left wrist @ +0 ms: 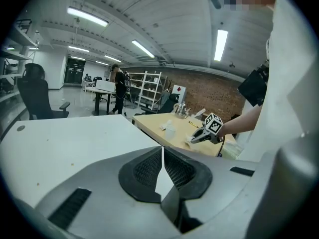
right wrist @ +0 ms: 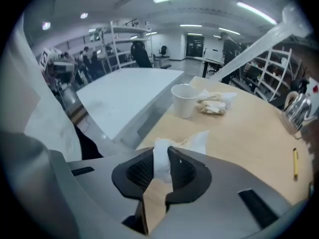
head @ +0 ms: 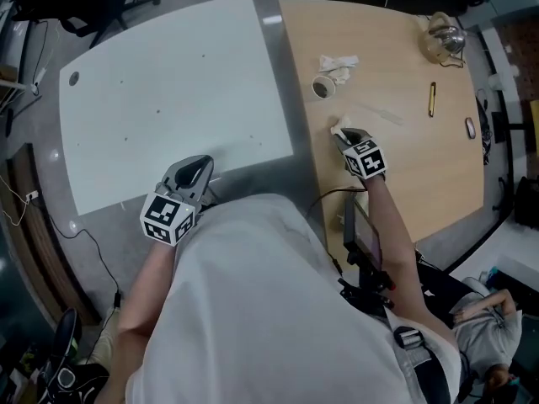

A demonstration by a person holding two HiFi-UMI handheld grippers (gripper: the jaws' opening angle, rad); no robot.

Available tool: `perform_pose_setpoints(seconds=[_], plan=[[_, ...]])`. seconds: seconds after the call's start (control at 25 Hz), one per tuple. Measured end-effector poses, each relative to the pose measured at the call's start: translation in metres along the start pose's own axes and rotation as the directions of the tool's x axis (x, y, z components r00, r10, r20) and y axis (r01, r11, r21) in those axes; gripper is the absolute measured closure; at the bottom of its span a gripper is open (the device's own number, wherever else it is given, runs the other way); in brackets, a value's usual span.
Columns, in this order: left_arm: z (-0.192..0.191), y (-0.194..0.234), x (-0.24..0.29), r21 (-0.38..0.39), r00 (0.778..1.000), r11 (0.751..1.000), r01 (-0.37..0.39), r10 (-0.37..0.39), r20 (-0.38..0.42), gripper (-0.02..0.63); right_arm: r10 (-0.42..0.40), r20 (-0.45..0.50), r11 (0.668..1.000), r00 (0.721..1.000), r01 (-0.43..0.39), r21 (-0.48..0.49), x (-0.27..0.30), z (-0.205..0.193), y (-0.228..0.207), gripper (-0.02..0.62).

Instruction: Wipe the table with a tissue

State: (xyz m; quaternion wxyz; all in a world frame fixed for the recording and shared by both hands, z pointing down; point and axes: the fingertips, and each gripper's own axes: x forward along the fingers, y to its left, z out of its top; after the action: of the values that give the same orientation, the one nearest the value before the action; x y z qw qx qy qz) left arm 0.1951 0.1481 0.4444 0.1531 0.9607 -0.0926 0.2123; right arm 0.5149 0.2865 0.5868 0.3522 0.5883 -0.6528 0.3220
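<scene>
The right gripper (head: 341,135) is closed on a white tissue (right wrist: 198,141). The tissue is pinched between the two pads, and a loose corner sticks out past the tips. Gripper and tissue are over the near left part of the wooden table (head: 404,167), close to its edge, and the gripper tilts downward. Whether the tissue touches the wood cannot be told.

Ahead of these jaws stands a paper cup (right wrist: 185,100), with only bare wood between it and the tissue. Just past the cup and slightly to its right lies a small heap of crumpled tissues (right wrist: 214,103). A yellow pen (right wrist: 295,162) lies well off to the gripper's right. A glass teapot (right wrist: 294,111) stands farther ahead on that side, near the table's far edge. To the gripper's left, across a narrow gap, is a white table (head: 168,91).

The left gripper (left wrist: 162,156) has its jaws together with nothing between them. It is over the near edge of the white table, just in front of the person's white shirt (head: 278,310). Its own view shows the white tabletop ahead and the right gripper off to its right. A person (left wrist: 118,86) stands far back in the room.
</scene>
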Motion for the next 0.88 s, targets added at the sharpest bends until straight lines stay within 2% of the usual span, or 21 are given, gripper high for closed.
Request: perform_pose_setpoints(seconds=[0.12,0.24,0.36,0.52,0.68,0.88], plan=[[-0.006,0.001,-0.006,-0.004,1.000,1.000,0.012,-0.012,-0.004,0.586,0.120,0.109,0.981,0.987,-0.135,0.137,-0.015,0.017,0.036,0.532],[-0.010,0.001,-0.010,-0.008,1.000,1.000,0.027,-0.027,-0.004,0.586,0.159,0.180,0.966,0.971,-0.191,0.177,-0.026,0.036,0.063,0.532],[-0.013,0.002,-0.013,-0.016,0.999,0.999,0.040,-0.040,-0.006,0.586,0.179,0.179,0.975,0.967,-0.199,0.100,-0.022,0.055,0.094,0.532],[-0.022,0.002,-0.020,-0.027,0.999,0.999,0.044,-0.044,-0.017,0.586,0.212,0.116,0.977,0.970,-0.211,-0.018,0.002,0.070,0.140,0.532],[-0.035,0.006,-0.030,-0.050,0.999,0.998,0.030,-0.032,-0.028,0.586,0.194,0.064,0.980,0.979,-0.191,-0.055,0.030,0.078,0.161,0.532],[-0.043,0.018,-0.042,-0.065,0.999,0.998,0.019,-0.021,-0.031,0.586,0.148,0.005,0.986,0.989,-0.147,-0.077,0.056,0.084,0.163,0.532]])
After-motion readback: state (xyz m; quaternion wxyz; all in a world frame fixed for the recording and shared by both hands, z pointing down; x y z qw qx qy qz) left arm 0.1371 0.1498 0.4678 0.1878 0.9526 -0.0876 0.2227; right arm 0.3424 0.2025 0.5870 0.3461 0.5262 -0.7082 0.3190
